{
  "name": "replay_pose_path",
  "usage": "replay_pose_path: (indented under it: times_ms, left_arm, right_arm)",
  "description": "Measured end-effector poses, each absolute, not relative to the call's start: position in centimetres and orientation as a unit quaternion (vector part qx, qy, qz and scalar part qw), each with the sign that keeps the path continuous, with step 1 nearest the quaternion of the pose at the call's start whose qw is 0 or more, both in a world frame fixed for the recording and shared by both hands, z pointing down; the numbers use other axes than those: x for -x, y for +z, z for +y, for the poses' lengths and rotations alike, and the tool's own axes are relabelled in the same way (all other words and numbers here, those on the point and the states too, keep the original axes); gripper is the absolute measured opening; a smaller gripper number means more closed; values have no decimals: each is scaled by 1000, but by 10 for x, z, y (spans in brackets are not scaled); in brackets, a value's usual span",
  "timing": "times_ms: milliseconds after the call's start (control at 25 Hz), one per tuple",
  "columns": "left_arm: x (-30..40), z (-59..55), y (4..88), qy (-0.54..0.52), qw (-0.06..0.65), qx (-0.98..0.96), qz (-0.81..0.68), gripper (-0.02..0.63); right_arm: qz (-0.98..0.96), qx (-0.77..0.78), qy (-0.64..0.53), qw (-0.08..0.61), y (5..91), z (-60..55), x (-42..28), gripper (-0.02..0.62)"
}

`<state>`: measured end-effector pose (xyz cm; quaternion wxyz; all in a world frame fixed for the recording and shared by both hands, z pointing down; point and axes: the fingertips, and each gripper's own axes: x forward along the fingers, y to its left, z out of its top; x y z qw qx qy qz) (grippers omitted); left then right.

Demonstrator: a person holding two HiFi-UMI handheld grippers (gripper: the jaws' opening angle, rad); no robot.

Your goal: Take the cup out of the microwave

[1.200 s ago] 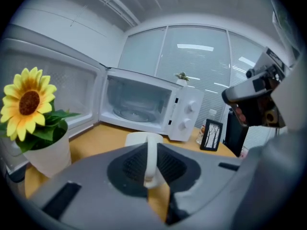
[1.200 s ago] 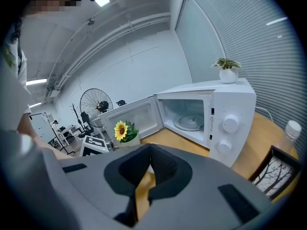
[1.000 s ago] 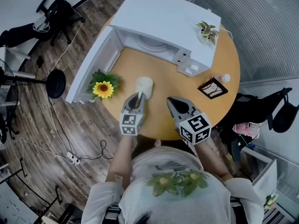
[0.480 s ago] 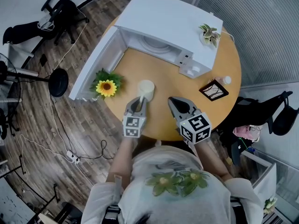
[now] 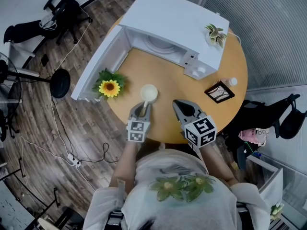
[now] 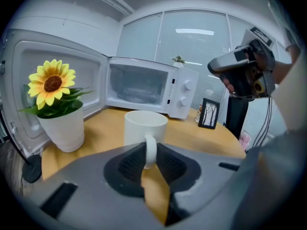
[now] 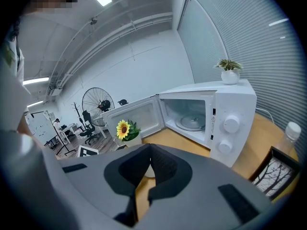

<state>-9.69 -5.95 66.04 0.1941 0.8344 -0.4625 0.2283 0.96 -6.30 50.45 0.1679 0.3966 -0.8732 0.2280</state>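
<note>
The white cup (image 5: 149,94) stands upright outside the microwave (image 5: 177,23), low over the round wooden table (image 5: 168,75), in front of the open oven. My left gripper (image 5: 144,105) is shut on its handle. In the left gripper view the handle (image 6: 150,150) sits pinched between the two dark pads, with the cup (image 6: 145,126) just beyond them. Whether the cup's base rests on the wood I cannot tell. My right gripper (image 5: 178,103) hangs to the right of the cup, apart from it, with its jaws together and nothing between them.
The microwave door (image 5: 98,63) swings open to the left. A potted sunflower (image 5: 110,87) stands just left of the cup. A small picture frame (image 5: 218,92) and a bottle (image 5: 232,81) sit at the table's right, and a little plant (image 5: 214,34) tops the microwave.
My left gripper has drawn the cup a little toward the table's near edge and lower. The right gripper has kept still.
</note>
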Motion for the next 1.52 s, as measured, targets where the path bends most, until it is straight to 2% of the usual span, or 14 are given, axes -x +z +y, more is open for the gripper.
replay_pose_path:
  times_ms: [760,1520]
  left_arm:
    - [109,-44,668,256,214,-822,-462,78]
    - [122,-78,547,168,182,-825,-508,58]
  right_arm:
    - [-876,-382,235,178,514,-52,0,17]
    - [-886,-389,195,157,490,-65,13,16]
